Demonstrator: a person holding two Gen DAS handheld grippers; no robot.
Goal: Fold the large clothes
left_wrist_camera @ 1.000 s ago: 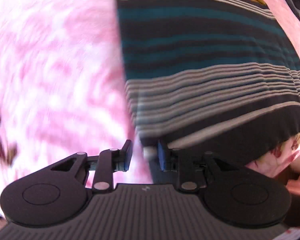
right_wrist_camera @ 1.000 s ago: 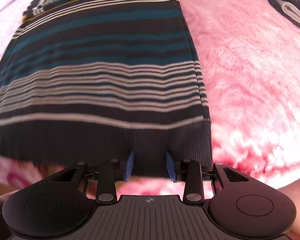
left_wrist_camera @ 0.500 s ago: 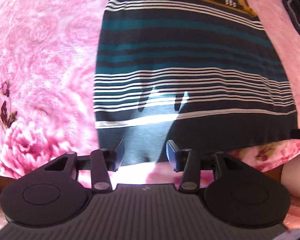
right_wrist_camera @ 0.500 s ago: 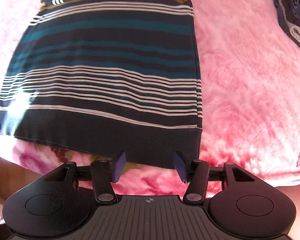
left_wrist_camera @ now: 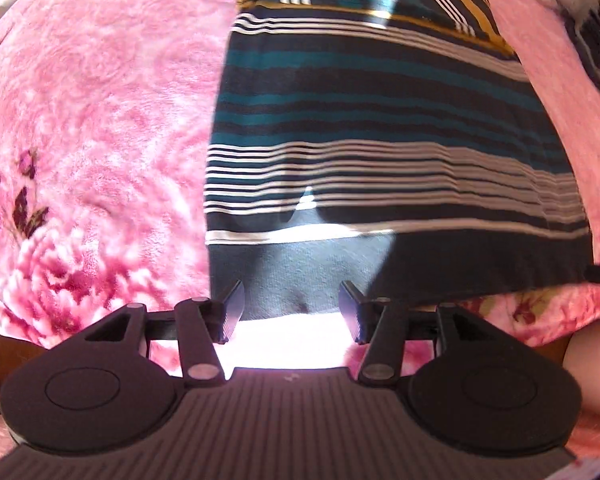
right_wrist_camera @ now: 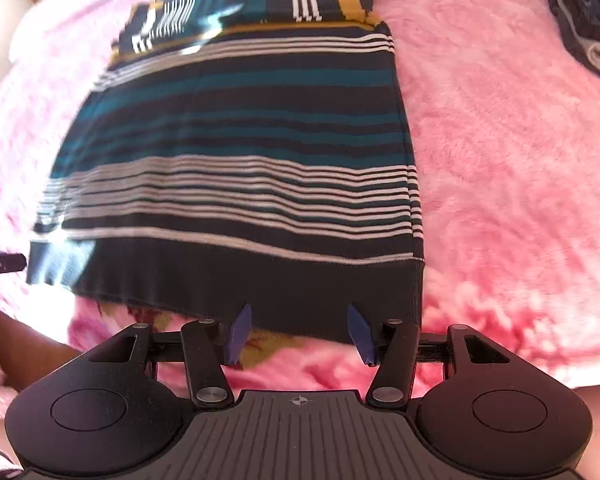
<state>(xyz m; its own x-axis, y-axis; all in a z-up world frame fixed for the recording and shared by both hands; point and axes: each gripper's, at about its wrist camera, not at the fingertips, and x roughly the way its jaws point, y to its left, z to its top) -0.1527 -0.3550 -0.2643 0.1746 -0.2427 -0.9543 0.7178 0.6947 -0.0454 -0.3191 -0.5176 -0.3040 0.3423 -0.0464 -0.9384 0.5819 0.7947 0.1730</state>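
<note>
A fluffy pink floral blanket [right_wrist_camera: 500, 168] covers the bed, and on it lies one dark knitted sweater with teal, white and mustard stripes [right_wrist_camera: 240, 148], spread flat with its dark ribbed hem at the near edge. At the far right sits a heap of dark cloth [right_wrist_camera: 588, 40], perhaps more clothing; it is too blurred to tell. Nothing lies on the sweater. Two grippers hang over the hem. The left gripper [left_wrist_camera: 291, 312] has just been opening; its fingers [left_wrist_camera: 233, 307] stand apart over the hem's left part, gripping nothing. The right gripper [right_wrist_camera: 298, 334] also opened, its blue fingers [right_wrist_camera: 239, 334] parted above the hem's right corner, empty.
</note>
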